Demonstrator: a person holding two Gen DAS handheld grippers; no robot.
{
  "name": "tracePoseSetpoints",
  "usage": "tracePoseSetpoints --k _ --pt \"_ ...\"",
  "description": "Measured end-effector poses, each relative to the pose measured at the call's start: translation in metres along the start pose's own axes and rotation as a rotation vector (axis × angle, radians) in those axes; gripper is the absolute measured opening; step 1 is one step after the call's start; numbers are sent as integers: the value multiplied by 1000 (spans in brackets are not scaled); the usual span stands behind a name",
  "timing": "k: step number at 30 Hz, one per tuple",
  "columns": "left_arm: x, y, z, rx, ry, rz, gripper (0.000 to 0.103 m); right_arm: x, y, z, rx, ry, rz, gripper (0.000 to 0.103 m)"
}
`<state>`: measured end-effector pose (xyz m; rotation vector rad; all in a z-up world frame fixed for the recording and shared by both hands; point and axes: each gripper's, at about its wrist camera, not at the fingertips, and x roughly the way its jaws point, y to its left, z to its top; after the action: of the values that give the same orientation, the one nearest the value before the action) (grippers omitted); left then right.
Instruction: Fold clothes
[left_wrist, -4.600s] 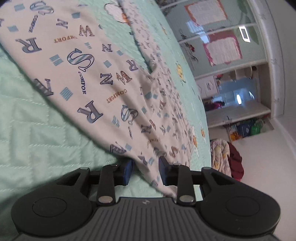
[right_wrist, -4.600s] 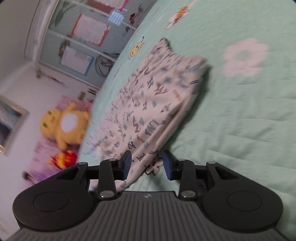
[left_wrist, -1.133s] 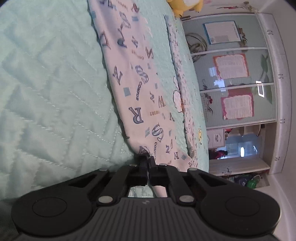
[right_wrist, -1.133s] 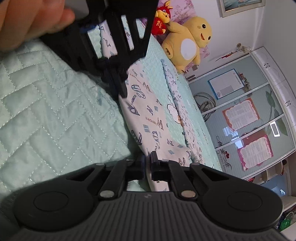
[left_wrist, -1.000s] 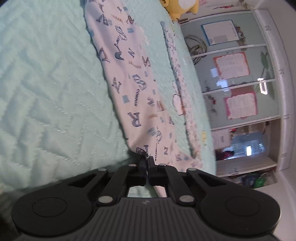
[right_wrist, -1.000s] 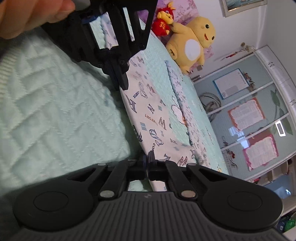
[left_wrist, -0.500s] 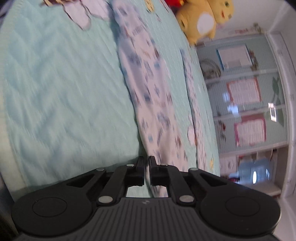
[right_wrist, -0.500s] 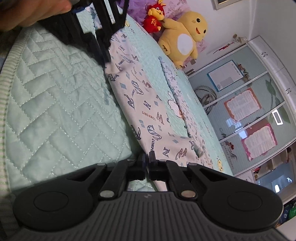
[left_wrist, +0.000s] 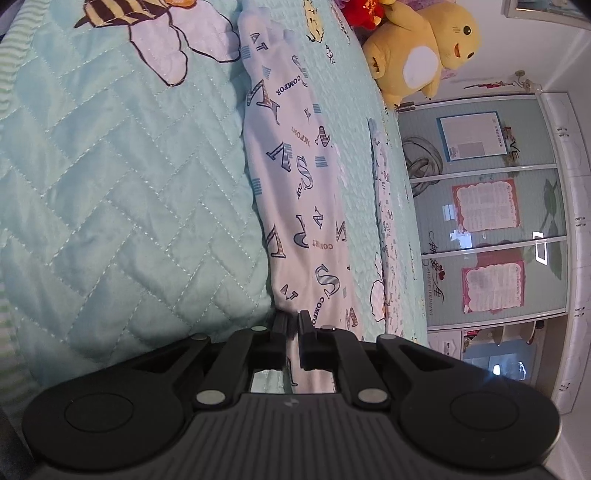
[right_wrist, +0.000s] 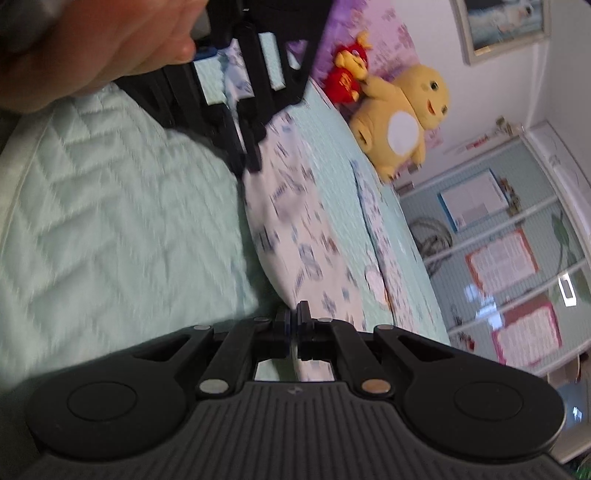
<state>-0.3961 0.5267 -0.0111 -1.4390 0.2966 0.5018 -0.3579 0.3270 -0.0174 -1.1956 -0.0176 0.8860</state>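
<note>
Stretching over the quilt (left_wrist: 122, 206), the printed garment (left_wrist: 295, 192) is pinched by the left gripper (left_wrist: 292, 334) and right gripper (right_wrist: 294, 328); both are closed on its near edge, judged so it is kept taut for a fold.

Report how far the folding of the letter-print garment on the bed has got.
Done: the letter-print garment lies as one long narrow strip on the green quilt. In hand: the left gripper and right gripper each pinch its near edge, jaws shut. Left: the strip is not yet folded shorter, end to end.
</note>
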Motion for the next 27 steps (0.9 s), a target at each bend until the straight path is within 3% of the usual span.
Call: tracePoseSetpoints --k 6,12,19,27 --pt "-7 6 4 -59 15 -17 12 3 8 13 -64 -75 -4 5" --pt "-8 3 4 -52 46 1 16 4 -8 13 54 -58 31 13" --pt "-10 -6 -4 -3 46 -16 39 4 -39 16 307 -32 141 10" --pt "-6 -5 -4 -16 35 -25 43 6 -55 6 520 -4 200 10"
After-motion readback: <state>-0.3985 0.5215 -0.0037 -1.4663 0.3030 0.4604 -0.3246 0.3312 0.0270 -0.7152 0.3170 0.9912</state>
